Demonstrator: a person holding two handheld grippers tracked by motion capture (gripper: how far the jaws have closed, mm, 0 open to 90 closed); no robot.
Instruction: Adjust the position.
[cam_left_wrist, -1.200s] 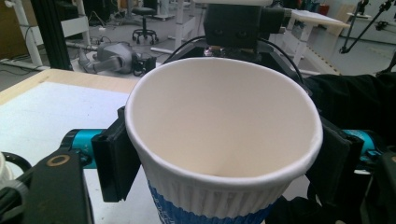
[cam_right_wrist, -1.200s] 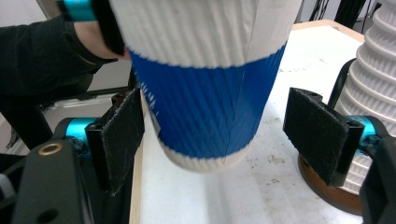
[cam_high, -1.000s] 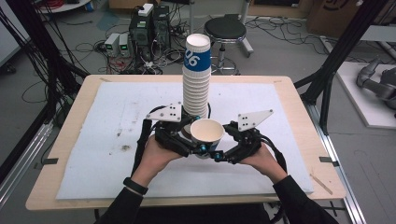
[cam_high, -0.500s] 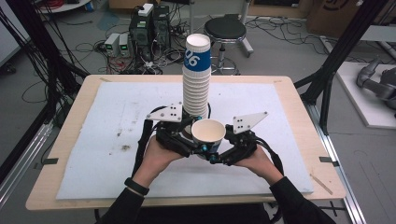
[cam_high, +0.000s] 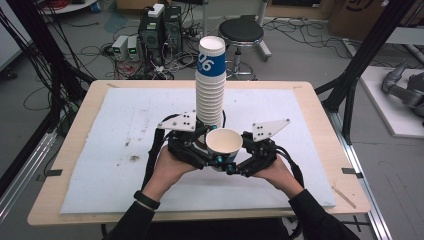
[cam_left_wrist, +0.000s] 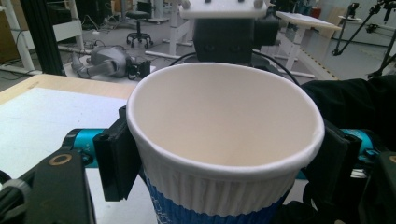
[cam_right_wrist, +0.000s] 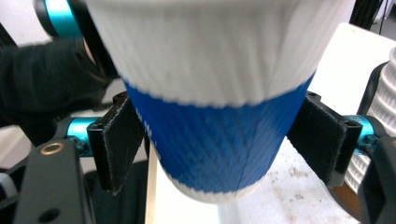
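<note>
Single paper cup (cam_high: 224, 144), white ribbed wall with a blue band, open end up, held off the bench (cam_high: 320, 110) near its front middle, just in front of the cup stack (cam_high: 210, 85).

Left hand-held gripper (cam_high: 212, 161): jaws closed onto the cup just under the rim, pads on both sides in the left gripper view (cam_left_wrist: 224, 140). Right hand-held gripper (cam_high: 232, 169): jaws clamp the blue band lower down, one pad each side in the right gripper view (cam_right_wrist: 219, 93). So both hold the same cup, from opposite sides. No print readable on the held cup; inside is plain white.

Stack: tall column of nested ribbed paper cups standing on the white mat (cam_high: 100, 150), top cup has a blue band with white "06" readable. Stack base is partly hidden behind the left hand-held gripper and its grey plate (cam_high: 178, 121).

Mat covers most of the wooden bench; dark specks and a smudge (cam_high: 134, 158) on its left part.

Around: round black stool (cam_high: 242, 31) behind the bench, computer boxes (cam_high: 161, 25) and cables on the floor, black frame posts (cam_high: 367, 55) at both sides.
</note>
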